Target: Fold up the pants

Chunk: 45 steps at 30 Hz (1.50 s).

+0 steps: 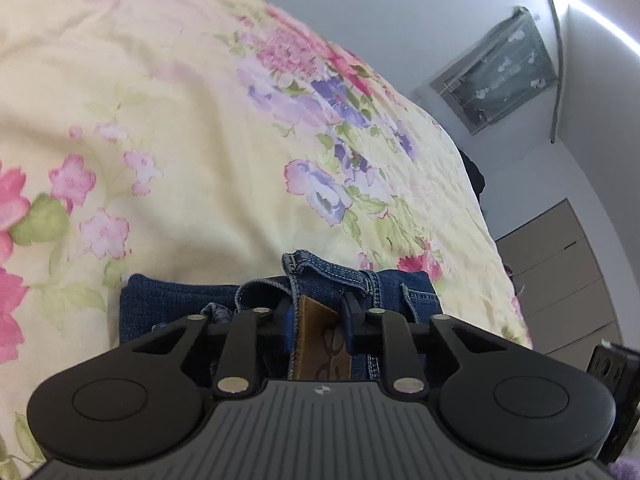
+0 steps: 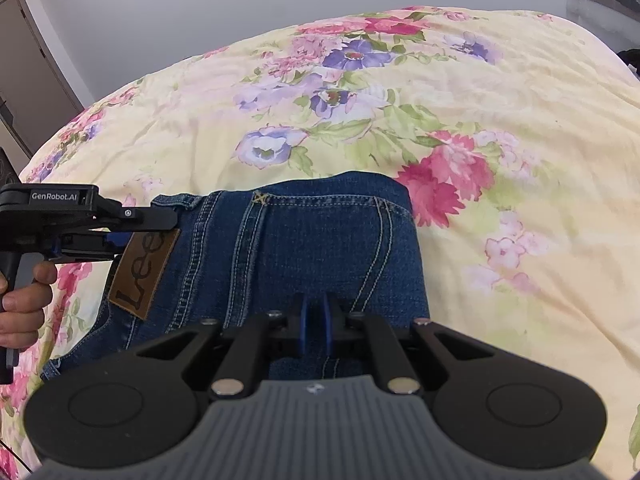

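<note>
Two tools [image 1: 320, 312] [image 2: 316, 320] on folded jeans [image 2: 304, 240], waistband left.

A: The pants [image 2: 304, 240]?
B: Dark blue denim with pale stitching; folded into a compact stack on the floral bed [image 2: 520, 128]; waistband and brown leather patch [image 2: 142, 272] at the left edge.

My black grippers [image 2: 316, 320] sit over dark blue jeans [image 2: 304, 240] with a brown patch [image 2: 142, 270], on a pale yellow floral bedspread [image 2: 540, 140].
</note>
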{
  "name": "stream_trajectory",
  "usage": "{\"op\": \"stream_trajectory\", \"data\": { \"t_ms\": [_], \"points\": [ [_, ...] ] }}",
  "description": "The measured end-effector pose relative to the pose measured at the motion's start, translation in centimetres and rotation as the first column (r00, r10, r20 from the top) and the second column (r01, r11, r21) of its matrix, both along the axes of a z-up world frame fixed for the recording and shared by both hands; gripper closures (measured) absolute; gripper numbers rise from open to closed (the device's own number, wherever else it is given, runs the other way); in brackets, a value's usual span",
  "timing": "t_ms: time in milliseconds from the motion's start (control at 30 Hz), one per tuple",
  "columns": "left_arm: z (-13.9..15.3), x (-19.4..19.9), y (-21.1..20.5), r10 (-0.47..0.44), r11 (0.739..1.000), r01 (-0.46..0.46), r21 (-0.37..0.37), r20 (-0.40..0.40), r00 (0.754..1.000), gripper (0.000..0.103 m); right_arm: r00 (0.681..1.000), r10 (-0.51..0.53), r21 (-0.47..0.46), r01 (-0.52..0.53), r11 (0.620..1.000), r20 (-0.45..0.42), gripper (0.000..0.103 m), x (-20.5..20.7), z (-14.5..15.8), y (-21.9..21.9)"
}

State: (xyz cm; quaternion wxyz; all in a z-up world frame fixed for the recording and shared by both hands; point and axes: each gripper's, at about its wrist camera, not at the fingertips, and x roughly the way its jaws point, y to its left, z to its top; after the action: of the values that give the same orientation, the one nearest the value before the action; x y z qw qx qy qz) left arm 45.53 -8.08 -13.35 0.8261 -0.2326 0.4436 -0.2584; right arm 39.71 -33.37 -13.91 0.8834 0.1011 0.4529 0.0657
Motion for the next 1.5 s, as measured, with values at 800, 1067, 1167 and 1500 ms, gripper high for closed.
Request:
{"op": "stream_trajectory", "data": {
  "t_ms": [800,1067,1167,1500],
  "points": [
    [-2.2,-0.7,3.2,-0.092,0.972,0.089,0.219,0.003,0.996,0.087,0.998,0.036,-0.082,-0.04,0.996,-0.047,0.098,3.5,-0.9,1.5],
    [0.7,-1.3,1.6,-0.154,0.918,0.139,0.371,0.009,0.988,0.072,0.999,0.016,-0.126,-0.022,0.992,-0.046,0.1,3.5,-1.5,2.3],
    [3.3,-3.3,0.9,-0.22,0.865,0.167,0.474,0.057,0.974,0.072,1.0,0.013,-0.161,-0.016,0.987,-0.02,0.098,2.7,-0.1,2.8],
    [6.6,-9.5,0.4,-0.388,0.768,0.275,0.578,0.078,0.918,0.072,0.994,0.111,-0.208,-0.107,0.972,0.005,0.098,-5.7,4.1,3.2]
  ]
}}
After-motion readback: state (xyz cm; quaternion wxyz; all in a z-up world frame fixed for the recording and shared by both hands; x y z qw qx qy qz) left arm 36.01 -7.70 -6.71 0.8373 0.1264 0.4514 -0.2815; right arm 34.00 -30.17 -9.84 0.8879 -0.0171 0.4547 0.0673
